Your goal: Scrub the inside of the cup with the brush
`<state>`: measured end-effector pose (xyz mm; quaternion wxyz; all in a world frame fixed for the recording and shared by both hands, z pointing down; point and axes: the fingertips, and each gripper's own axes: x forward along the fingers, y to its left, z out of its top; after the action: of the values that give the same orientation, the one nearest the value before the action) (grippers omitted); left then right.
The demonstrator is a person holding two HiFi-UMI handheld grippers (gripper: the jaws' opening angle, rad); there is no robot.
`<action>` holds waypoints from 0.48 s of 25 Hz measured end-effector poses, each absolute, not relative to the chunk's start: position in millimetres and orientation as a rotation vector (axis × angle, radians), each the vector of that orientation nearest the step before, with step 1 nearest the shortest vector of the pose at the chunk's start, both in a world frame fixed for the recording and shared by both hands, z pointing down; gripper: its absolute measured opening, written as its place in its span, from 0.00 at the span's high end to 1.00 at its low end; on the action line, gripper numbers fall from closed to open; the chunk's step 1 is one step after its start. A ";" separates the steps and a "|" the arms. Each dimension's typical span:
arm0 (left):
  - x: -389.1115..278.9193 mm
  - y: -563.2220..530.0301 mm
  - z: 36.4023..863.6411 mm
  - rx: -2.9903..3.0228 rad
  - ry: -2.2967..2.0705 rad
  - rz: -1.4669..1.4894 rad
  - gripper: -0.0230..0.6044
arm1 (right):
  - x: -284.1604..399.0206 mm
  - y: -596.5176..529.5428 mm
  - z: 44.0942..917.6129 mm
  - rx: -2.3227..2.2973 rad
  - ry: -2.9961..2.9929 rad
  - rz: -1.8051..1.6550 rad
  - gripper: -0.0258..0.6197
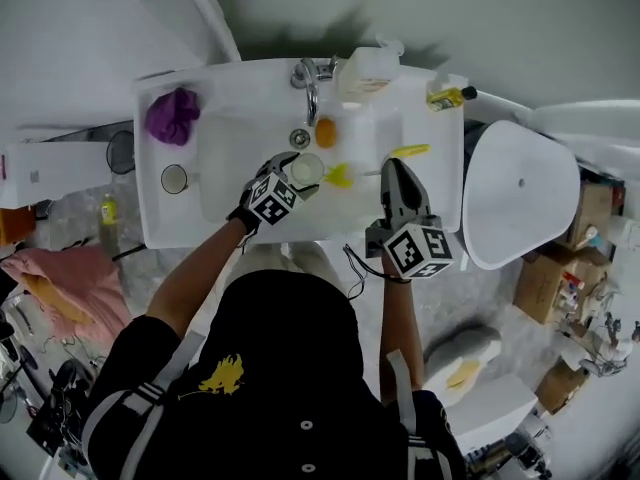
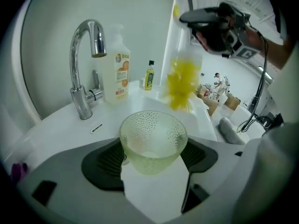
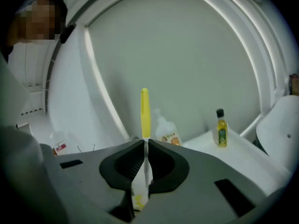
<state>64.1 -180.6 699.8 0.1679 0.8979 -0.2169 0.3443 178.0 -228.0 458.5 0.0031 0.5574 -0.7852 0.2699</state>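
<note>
Your left claw (image 2: 153, 161) pinches the cup (image 2: 153, 134) by its sides, over the sink (image 1: 228, 173). Your right claw (image 3: 145, 160) is pressed tight on the brush (image 3: 145, 110) stem. The bristles hang just past the rim, outside the cup, so I judge all the scrubbing remains.

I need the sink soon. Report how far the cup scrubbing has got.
Done: the left gripper grips the cup, and the right gripper is shut on the brush. In hand: the bristles hang just beyond the cup's rim, outside it. Left: put the bristles inside and scrub; no scrubbing shows yet.
</note>
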 end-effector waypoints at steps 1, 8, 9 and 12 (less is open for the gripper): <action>67.6 -179.9 697.9 2.549 -0.604 0.999 0.35 | 172.8 -229.3 440.0 1.726 -2.503 0.788 0.88; 92.8 -191.5 650.8 2.648 -0.567 0.985 0.35 | 113.4 -241.5 415.6 1.443 -2.605 0.564 0.88; 95.2 -192.3 643.1 2.657 -0.561 0.977 0.35 | 103.7 -241.1 419.3 1.393 -2.613 0.572 0.88; 102.2 -193.6 617.5 2.663 -0.550 0.908 0.35 | 78.0 -234.9 426.3 1.253 -2.640 0.577 0.88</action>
<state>102.2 -193.6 617.5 0.1369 0.9202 -0.1901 0.3137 78.0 -234.9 426.3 0.0814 0.4192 -0.8834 0.1931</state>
